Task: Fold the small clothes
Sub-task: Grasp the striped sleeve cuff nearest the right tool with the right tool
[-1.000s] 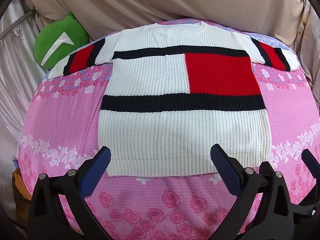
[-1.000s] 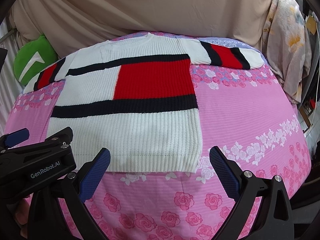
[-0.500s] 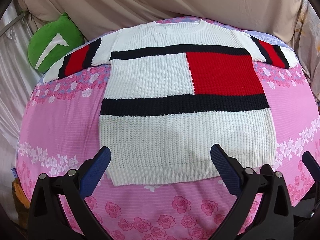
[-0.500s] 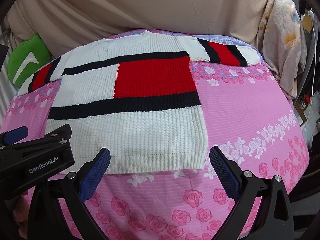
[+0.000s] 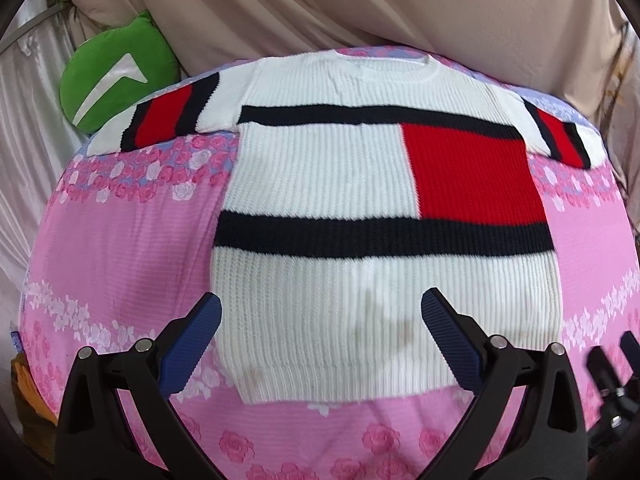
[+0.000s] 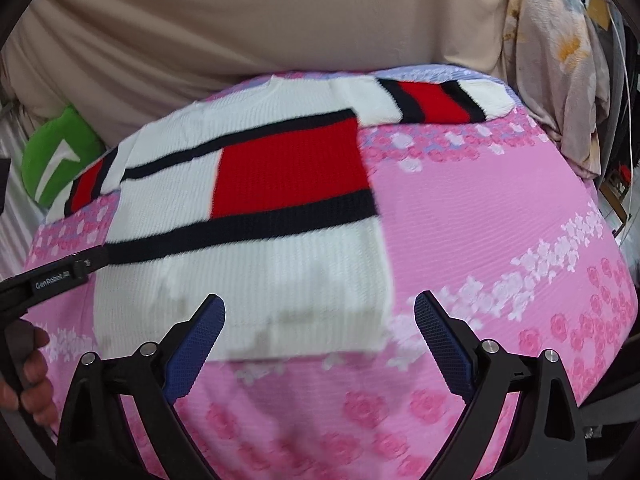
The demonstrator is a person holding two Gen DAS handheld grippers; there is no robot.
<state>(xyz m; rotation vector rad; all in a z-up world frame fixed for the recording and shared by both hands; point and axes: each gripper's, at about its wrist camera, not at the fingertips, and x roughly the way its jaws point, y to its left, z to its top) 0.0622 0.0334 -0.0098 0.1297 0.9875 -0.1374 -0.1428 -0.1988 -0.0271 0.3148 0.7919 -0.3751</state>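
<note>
Pink floral bedspread [image 5: 120,248] bears a flat sweater [image 5: 320,184]; both hand-held grippers [image 5: 320,344] [image 6: 320,340] gape empty.

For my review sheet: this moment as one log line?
phase: approach | sweater: flat, unfolded, on pink bedsheet | left tongs: open, at hem | right tongs: open, at hem corner

The sweater [image 5: 320,184] lay flat and unfolded on the bed, face up, its round neck at the far side and its ribbed hem at the near side. It was a chunky white knit with two dark navy bands across the chest, a thin one above and a thick one below, and a red block between them on one side. Both short sleeves were spread straight out, each white with a red stripe edged in navy. Faint brownish marks showed on the white panel near the hem.
</note>
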